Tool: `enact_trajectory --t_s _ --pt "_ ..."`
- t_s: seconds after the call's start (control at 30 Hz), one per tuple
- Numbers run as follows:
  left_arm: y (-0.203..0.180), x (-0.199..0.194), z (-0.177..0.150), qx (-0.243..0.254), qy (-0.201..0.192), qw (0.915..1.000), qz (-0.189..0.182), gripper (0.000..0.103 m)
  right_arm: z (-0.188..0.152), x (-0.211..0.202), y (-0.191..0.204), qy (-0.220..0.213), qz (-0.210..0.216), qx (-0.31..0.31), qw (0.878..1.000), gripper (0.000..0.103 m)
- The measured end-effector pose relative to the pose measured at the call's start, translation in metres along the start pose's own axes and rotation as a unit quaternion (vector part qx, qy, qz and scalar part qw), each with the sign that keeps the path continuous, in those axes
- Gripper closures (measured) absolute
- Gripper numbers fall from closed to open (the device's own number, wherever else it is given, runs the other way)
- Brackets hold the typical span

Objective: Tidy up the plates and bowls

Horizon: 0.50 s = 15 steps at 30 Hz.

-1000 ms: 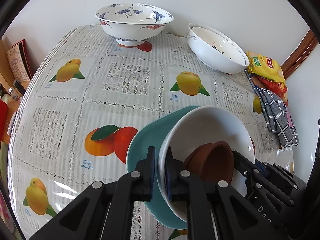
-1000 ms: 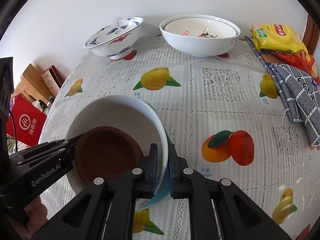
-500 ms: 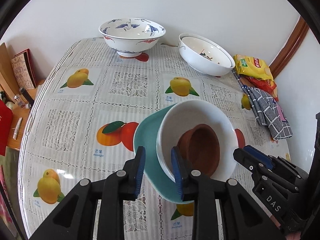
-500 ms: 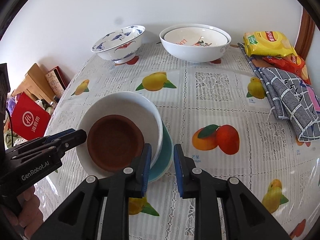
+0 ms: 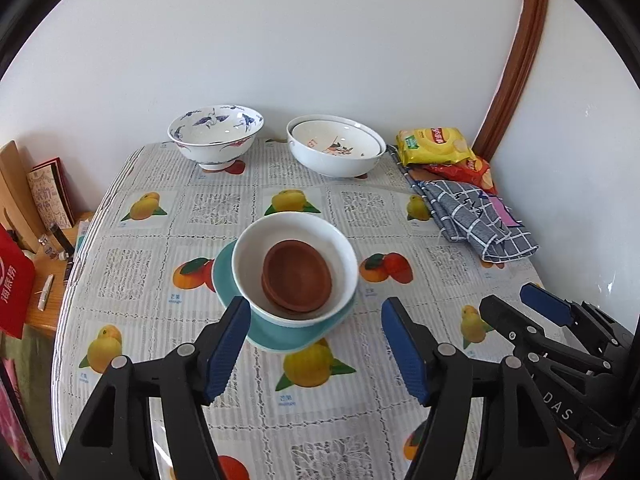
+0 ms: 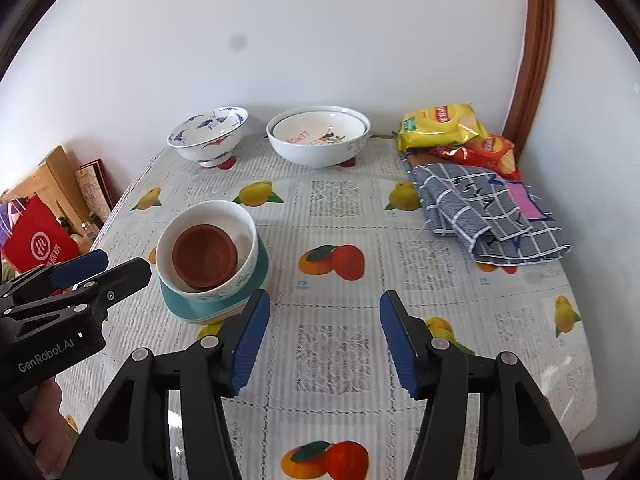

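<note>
Both grippers let go inside the last second and pulled back toward the near edge. Had pinched the rim of the white bowl (image 5: 295, 267) from either side a second ago; half a second ago, fingers parted a little; now spread wide and empty. Left gripper (image 5: 316, 354): jaws far apart, touching nothing, hanging just near of the stack. Right gripper (image 6: 324, 338): likewise wide, gripping nothing, set near and to the right of the stack, over bare tablecloth (image 6: 340, 360).

Stack sits alone at mid-table: teal plate (image 5: 280, 336) at the bottom, white bowl on it, brown bowl (image 5: 298, 282) nested inside. Looks settled and level, no tilt seen. Meaning for the task, judged from this: placing of that nest appears finished, so one group sorted.

Still standing at the far edge: blue-patterned bowl (image 5: 216, 136) on the left, and right of it a big white bowl with a second nested inside (image 5: 336, 146). Well apart from the stack. Likely next candidates for gathering, though not certain.

Off to the far right: snack packets (image 6: 440, 126) and a checked cloth (image 6: 488, 208), untouched.
</note>
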<state>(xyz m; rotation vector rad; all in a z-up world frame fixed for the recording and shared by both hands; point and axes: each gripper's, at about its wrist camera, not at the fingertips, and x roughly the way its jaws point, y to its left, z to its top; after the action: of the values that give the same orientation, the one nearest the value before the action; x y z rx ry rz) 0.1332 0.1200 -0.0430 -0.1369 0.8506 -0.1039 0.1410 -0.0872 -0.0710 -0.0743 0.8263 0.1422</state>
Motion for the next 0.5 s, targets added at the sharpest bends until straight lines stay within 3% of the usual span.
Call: enact_trajectory --t_s 0.3,0.37,0.5 --pt "-0.035 -0.045 -0.022 0.024 -0.038 0.9988 0.020 0.019 -0.020 -0.055 -0.033 -0.025 -0.016 0.032 0.999 0.045" --pt "-0.037 -0.051 -0.027 0.020 -0.041 0.9987 0.024 0.015 -0.026 -0.064 -0.040 -0.032 -0.015 0.045 0.998 0.025" --pt "-0.043 -0.063 -0.035 0.018 -0.052 0.9979 0.033 0.008 -0.038 -0.077 -0.048 -0.040 -0.011 0.055 0.998 0.014"
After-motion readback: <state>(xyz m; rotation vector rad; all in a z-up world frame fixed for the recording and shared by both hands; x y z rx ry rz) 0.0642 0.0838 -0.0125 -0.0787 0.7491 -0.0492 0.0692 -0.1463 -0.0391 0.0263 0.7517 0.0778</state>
